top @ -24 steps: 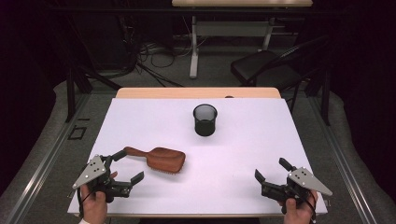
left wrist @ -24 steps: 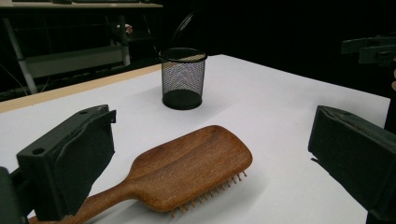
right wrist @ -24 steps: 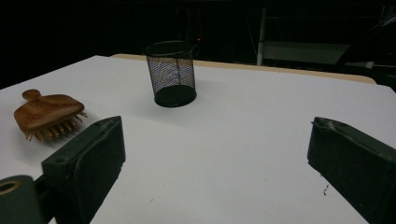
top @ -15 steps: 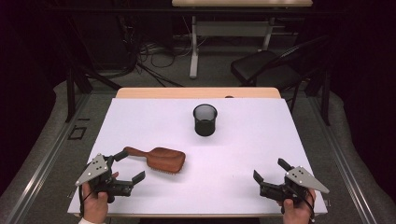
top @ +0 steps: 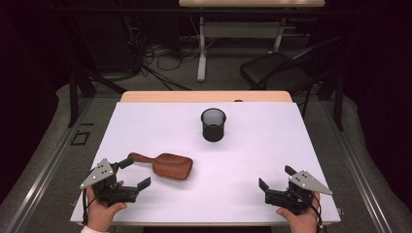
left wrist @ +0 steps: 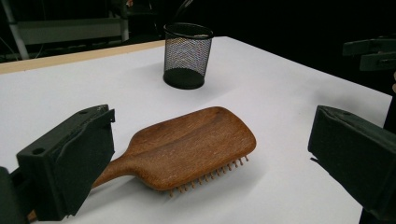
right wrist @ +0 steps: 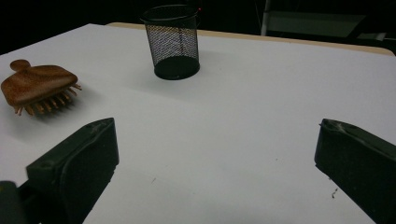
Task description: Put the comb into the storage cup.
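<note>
Brown wooden paddle hairbrush (top: 167,166), lying bristles-down on white table top, smooth back up. Broad rounded-rectangle head pointing toward three o'clock, narrow handle toward nine o'clock, tilted slightly. Short wooden pins showing under near edge. Set at about seven o'clock from black wire-mesh cup (top: 214,124), well apart from it.
</note>
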`<state>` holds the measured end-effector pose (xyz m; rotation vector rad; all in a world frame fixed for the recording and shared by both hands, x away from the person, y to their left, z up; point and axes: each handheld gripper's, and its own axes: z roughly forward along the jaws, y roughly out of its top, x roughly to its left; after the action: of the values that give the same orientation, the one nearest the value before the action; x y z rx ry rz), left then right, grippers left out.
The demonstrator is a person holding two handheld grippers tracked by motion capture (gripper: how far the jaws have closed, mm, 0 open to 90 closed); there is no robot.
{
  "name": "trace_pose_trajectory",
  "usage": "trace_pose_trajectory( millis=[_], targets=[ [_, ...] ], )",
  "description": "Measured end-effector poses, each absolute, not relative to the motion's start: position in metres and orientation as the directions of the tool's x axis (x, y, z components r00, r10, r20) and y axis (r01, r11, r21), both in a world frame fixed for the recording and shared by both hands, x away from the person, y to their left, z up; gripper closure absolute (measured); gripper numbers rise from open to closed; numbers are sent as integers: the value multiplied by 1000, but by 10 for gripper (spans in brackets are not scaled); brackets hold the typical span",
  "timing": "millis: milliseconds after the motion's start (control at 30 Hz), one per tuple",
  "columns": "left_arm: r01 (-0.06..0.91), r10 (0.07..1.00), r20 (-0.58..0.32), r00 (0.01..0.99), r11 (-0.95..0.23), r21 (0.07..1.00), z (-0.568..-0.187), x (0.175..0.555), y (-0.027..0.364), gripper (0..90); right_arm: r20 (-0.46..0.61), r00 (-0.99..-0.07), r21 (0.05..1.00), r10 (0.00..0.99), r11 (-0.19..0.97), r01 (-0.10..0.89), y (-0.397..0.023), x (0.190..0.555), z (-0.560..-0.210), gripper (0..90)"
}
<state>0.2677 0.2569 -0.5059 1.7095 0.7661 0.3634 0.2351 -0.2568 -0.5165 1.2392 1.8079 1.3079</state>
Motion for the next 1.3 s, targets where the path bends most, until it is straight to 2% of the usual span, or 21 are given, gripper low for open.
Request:
trace_pose_trajectory(
  millis=[467,800,967,1233,1300],
  targets=[
    [377,721,-180,669,-121,918,-492,278,262,18,72,-401,921,913,94,379,-256,237,-519,0],
    [433,765,-206,610,-104,896,-473,294,266,152,77,-396,923,915,85,375,-256,238,-519,16],
    [455,771,-197,605,-131,881,-469,303,264,162,79,-391,920,917,84,382,-258,239,-520,30],
    [492,794,-176,582,-172,853,-469,317,261,331,91,-386,921,918,70,383,-259,240,-521,42],
    [500,801,-169,574,-179,847,-468,321,261,349,92,-384,922,919,67,381,-260,240,-521,44]
  ],
)
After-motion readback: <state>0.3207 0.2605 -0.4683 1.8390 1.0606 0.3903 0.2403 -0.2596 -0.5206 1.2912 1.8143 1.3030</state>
